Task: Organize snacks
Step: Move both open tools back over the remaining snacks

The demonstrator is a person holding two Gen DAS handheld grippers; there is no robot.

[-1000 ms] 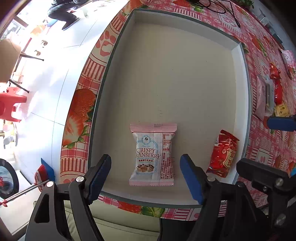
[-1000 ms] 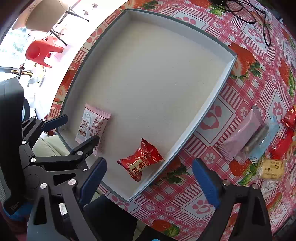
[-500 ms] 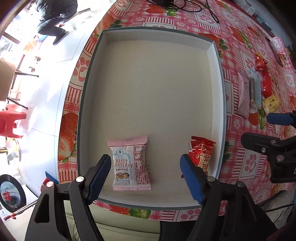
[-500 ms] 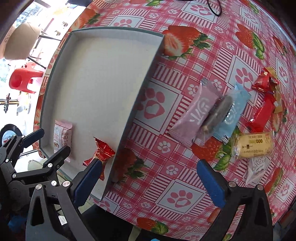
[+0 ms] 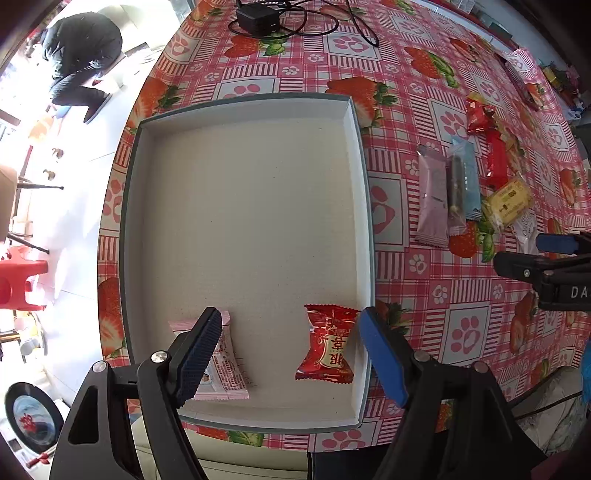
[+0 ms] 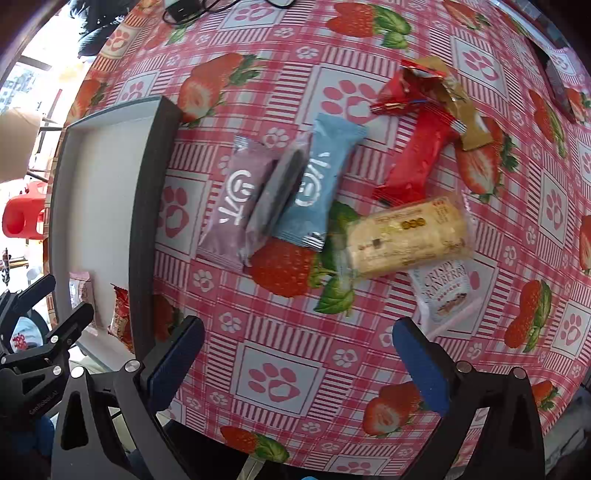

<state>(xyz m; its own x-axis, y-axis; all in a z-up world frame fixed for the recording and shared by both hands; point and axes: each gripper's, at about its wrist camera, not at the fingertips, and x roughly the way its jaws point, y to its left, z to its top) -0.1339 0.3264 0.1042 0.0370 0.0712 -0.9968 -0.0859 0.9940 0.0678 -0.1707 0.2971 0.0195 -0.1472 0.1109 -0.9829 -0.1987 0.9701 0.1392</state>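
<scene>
A shallow grey box (image 5: 364, 206) lies on the strawberry tablecloth. In its near end lie a pink cranberry packet (image 5: 225, 365) and a red candy packet (image 5: 328, 345). My left gripper (image 5: 286, 356) is open and empty above them. To the right of the box lies a pile of snacks: a purple bar (image 6: 236, 199), a blue bar (image 6: 317, 184), a long red bar (image 6: 417, 158), a yellow cracker pack (image 6: 406, 236) and a white cranberry packet (image 6: 443, 288). My right gripper (image 6: 295, 362) is open and empty, just in front of the pile.
A black power adapter with cables (image 5: 258, 16) lies at the table's far side. The table's left edge runs close to the box, with the floor and a red stool (image 5: 18, 284) beyond. More packets (image 5: 524, 74) lie at the far right.
Both grippers have pulled back from the box. The right gripper has swung right, from over the box to over the snack pile. The left view now shows the whole box.
</scene>
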